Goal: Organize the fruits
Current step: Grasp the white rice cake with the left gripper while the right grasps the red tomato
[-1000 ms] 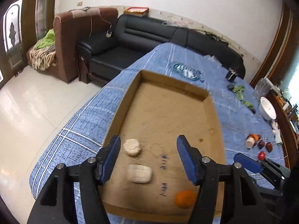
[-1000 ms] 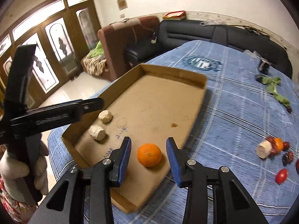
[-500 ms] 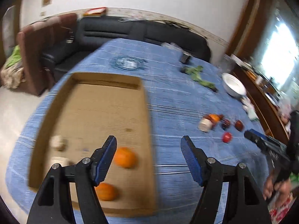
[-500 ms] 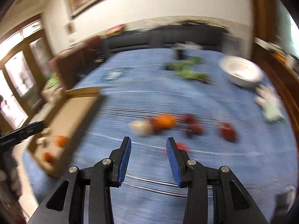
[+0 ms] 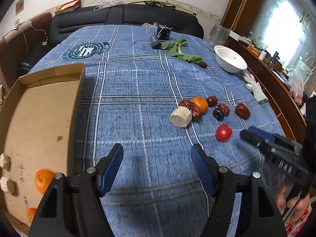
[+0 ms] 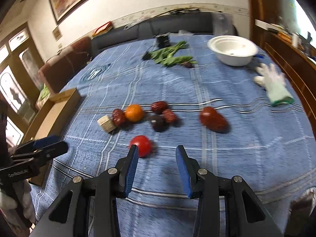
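Note:
A cardboard tray [image 5: 45,106] lies at the left of the blue cloth, holding two oranges [image 5: 42,180] and two pale chunks [image 5: 6,183]. On the cloth sit a red tomato [image 6: 142,145], an orange [image 6: 134,113], a pale chunk [image 6: 106,123], several dark red dates [image 6: 158,107] and a larger red fruit [image 6: 213,118]. My right gripper [image 6: 157,157] is open and empty, just right of the tomato. My left gripper [image 5: 157,158] is open and empty over bare cloth, between the tray and the fruit cluster [image 5: 199,108].
A white bowl [image 6: 233,49], green leaves [image 6: 169,56] and a white glove [image 6: 274,83] lie at the far right of the table. A small dark device [image 5: 163,33] sits at the back. A black sofa [image 5: 122,17] stands behind the table.
Both grippers have swung right, away from the tray, toward the loose fruit. The right gripper left the orange in the tray and now sits beside the tomato.

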A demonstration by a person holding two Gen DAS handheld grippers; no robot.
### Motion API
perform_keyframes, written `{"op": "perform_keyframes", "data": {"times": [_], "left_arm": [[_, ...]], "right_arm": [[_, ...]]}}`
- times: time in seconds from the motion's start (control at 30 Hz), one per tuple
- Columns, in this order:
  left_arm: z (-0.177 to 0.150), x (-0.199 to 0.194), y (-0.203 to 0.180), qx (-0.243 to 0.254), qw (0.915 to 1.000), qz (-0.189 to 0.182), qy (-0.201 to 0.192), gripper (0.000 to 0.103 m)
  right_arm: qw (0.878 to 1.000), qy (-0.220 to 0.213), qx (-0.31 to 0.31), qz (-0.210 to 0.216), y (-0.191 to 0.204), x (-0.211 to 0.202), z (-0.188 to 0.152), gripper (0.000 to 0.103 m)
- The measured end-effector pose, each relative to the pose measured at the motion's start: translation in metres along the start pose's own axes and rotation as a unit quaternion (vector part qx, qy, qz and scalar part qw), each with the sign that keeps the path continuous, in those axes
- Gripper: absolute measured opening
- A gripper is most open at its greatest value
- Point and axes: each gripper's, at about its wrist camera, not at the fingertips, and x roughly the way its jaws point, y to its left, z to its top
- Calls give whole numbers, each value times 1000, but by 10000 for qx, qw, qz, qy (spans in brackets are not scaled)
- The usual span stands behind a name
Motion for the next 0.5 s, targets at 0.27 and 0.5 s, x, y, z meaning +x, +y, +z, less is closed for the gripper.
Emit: {"op": "perform_keyframes", "data": {"times": [0.27, 0.5], "left_arm": [[25, 33, -1, -261, 9995, -177, -28, 70], [36, 60, -16, 8, 9998, -194, 0, 70]], "right_arm": [[9995, 86, -288, 88, 20, 34, 2, 43], [9994, 153, -280, 142, 15, 45, -1, 43]]}}
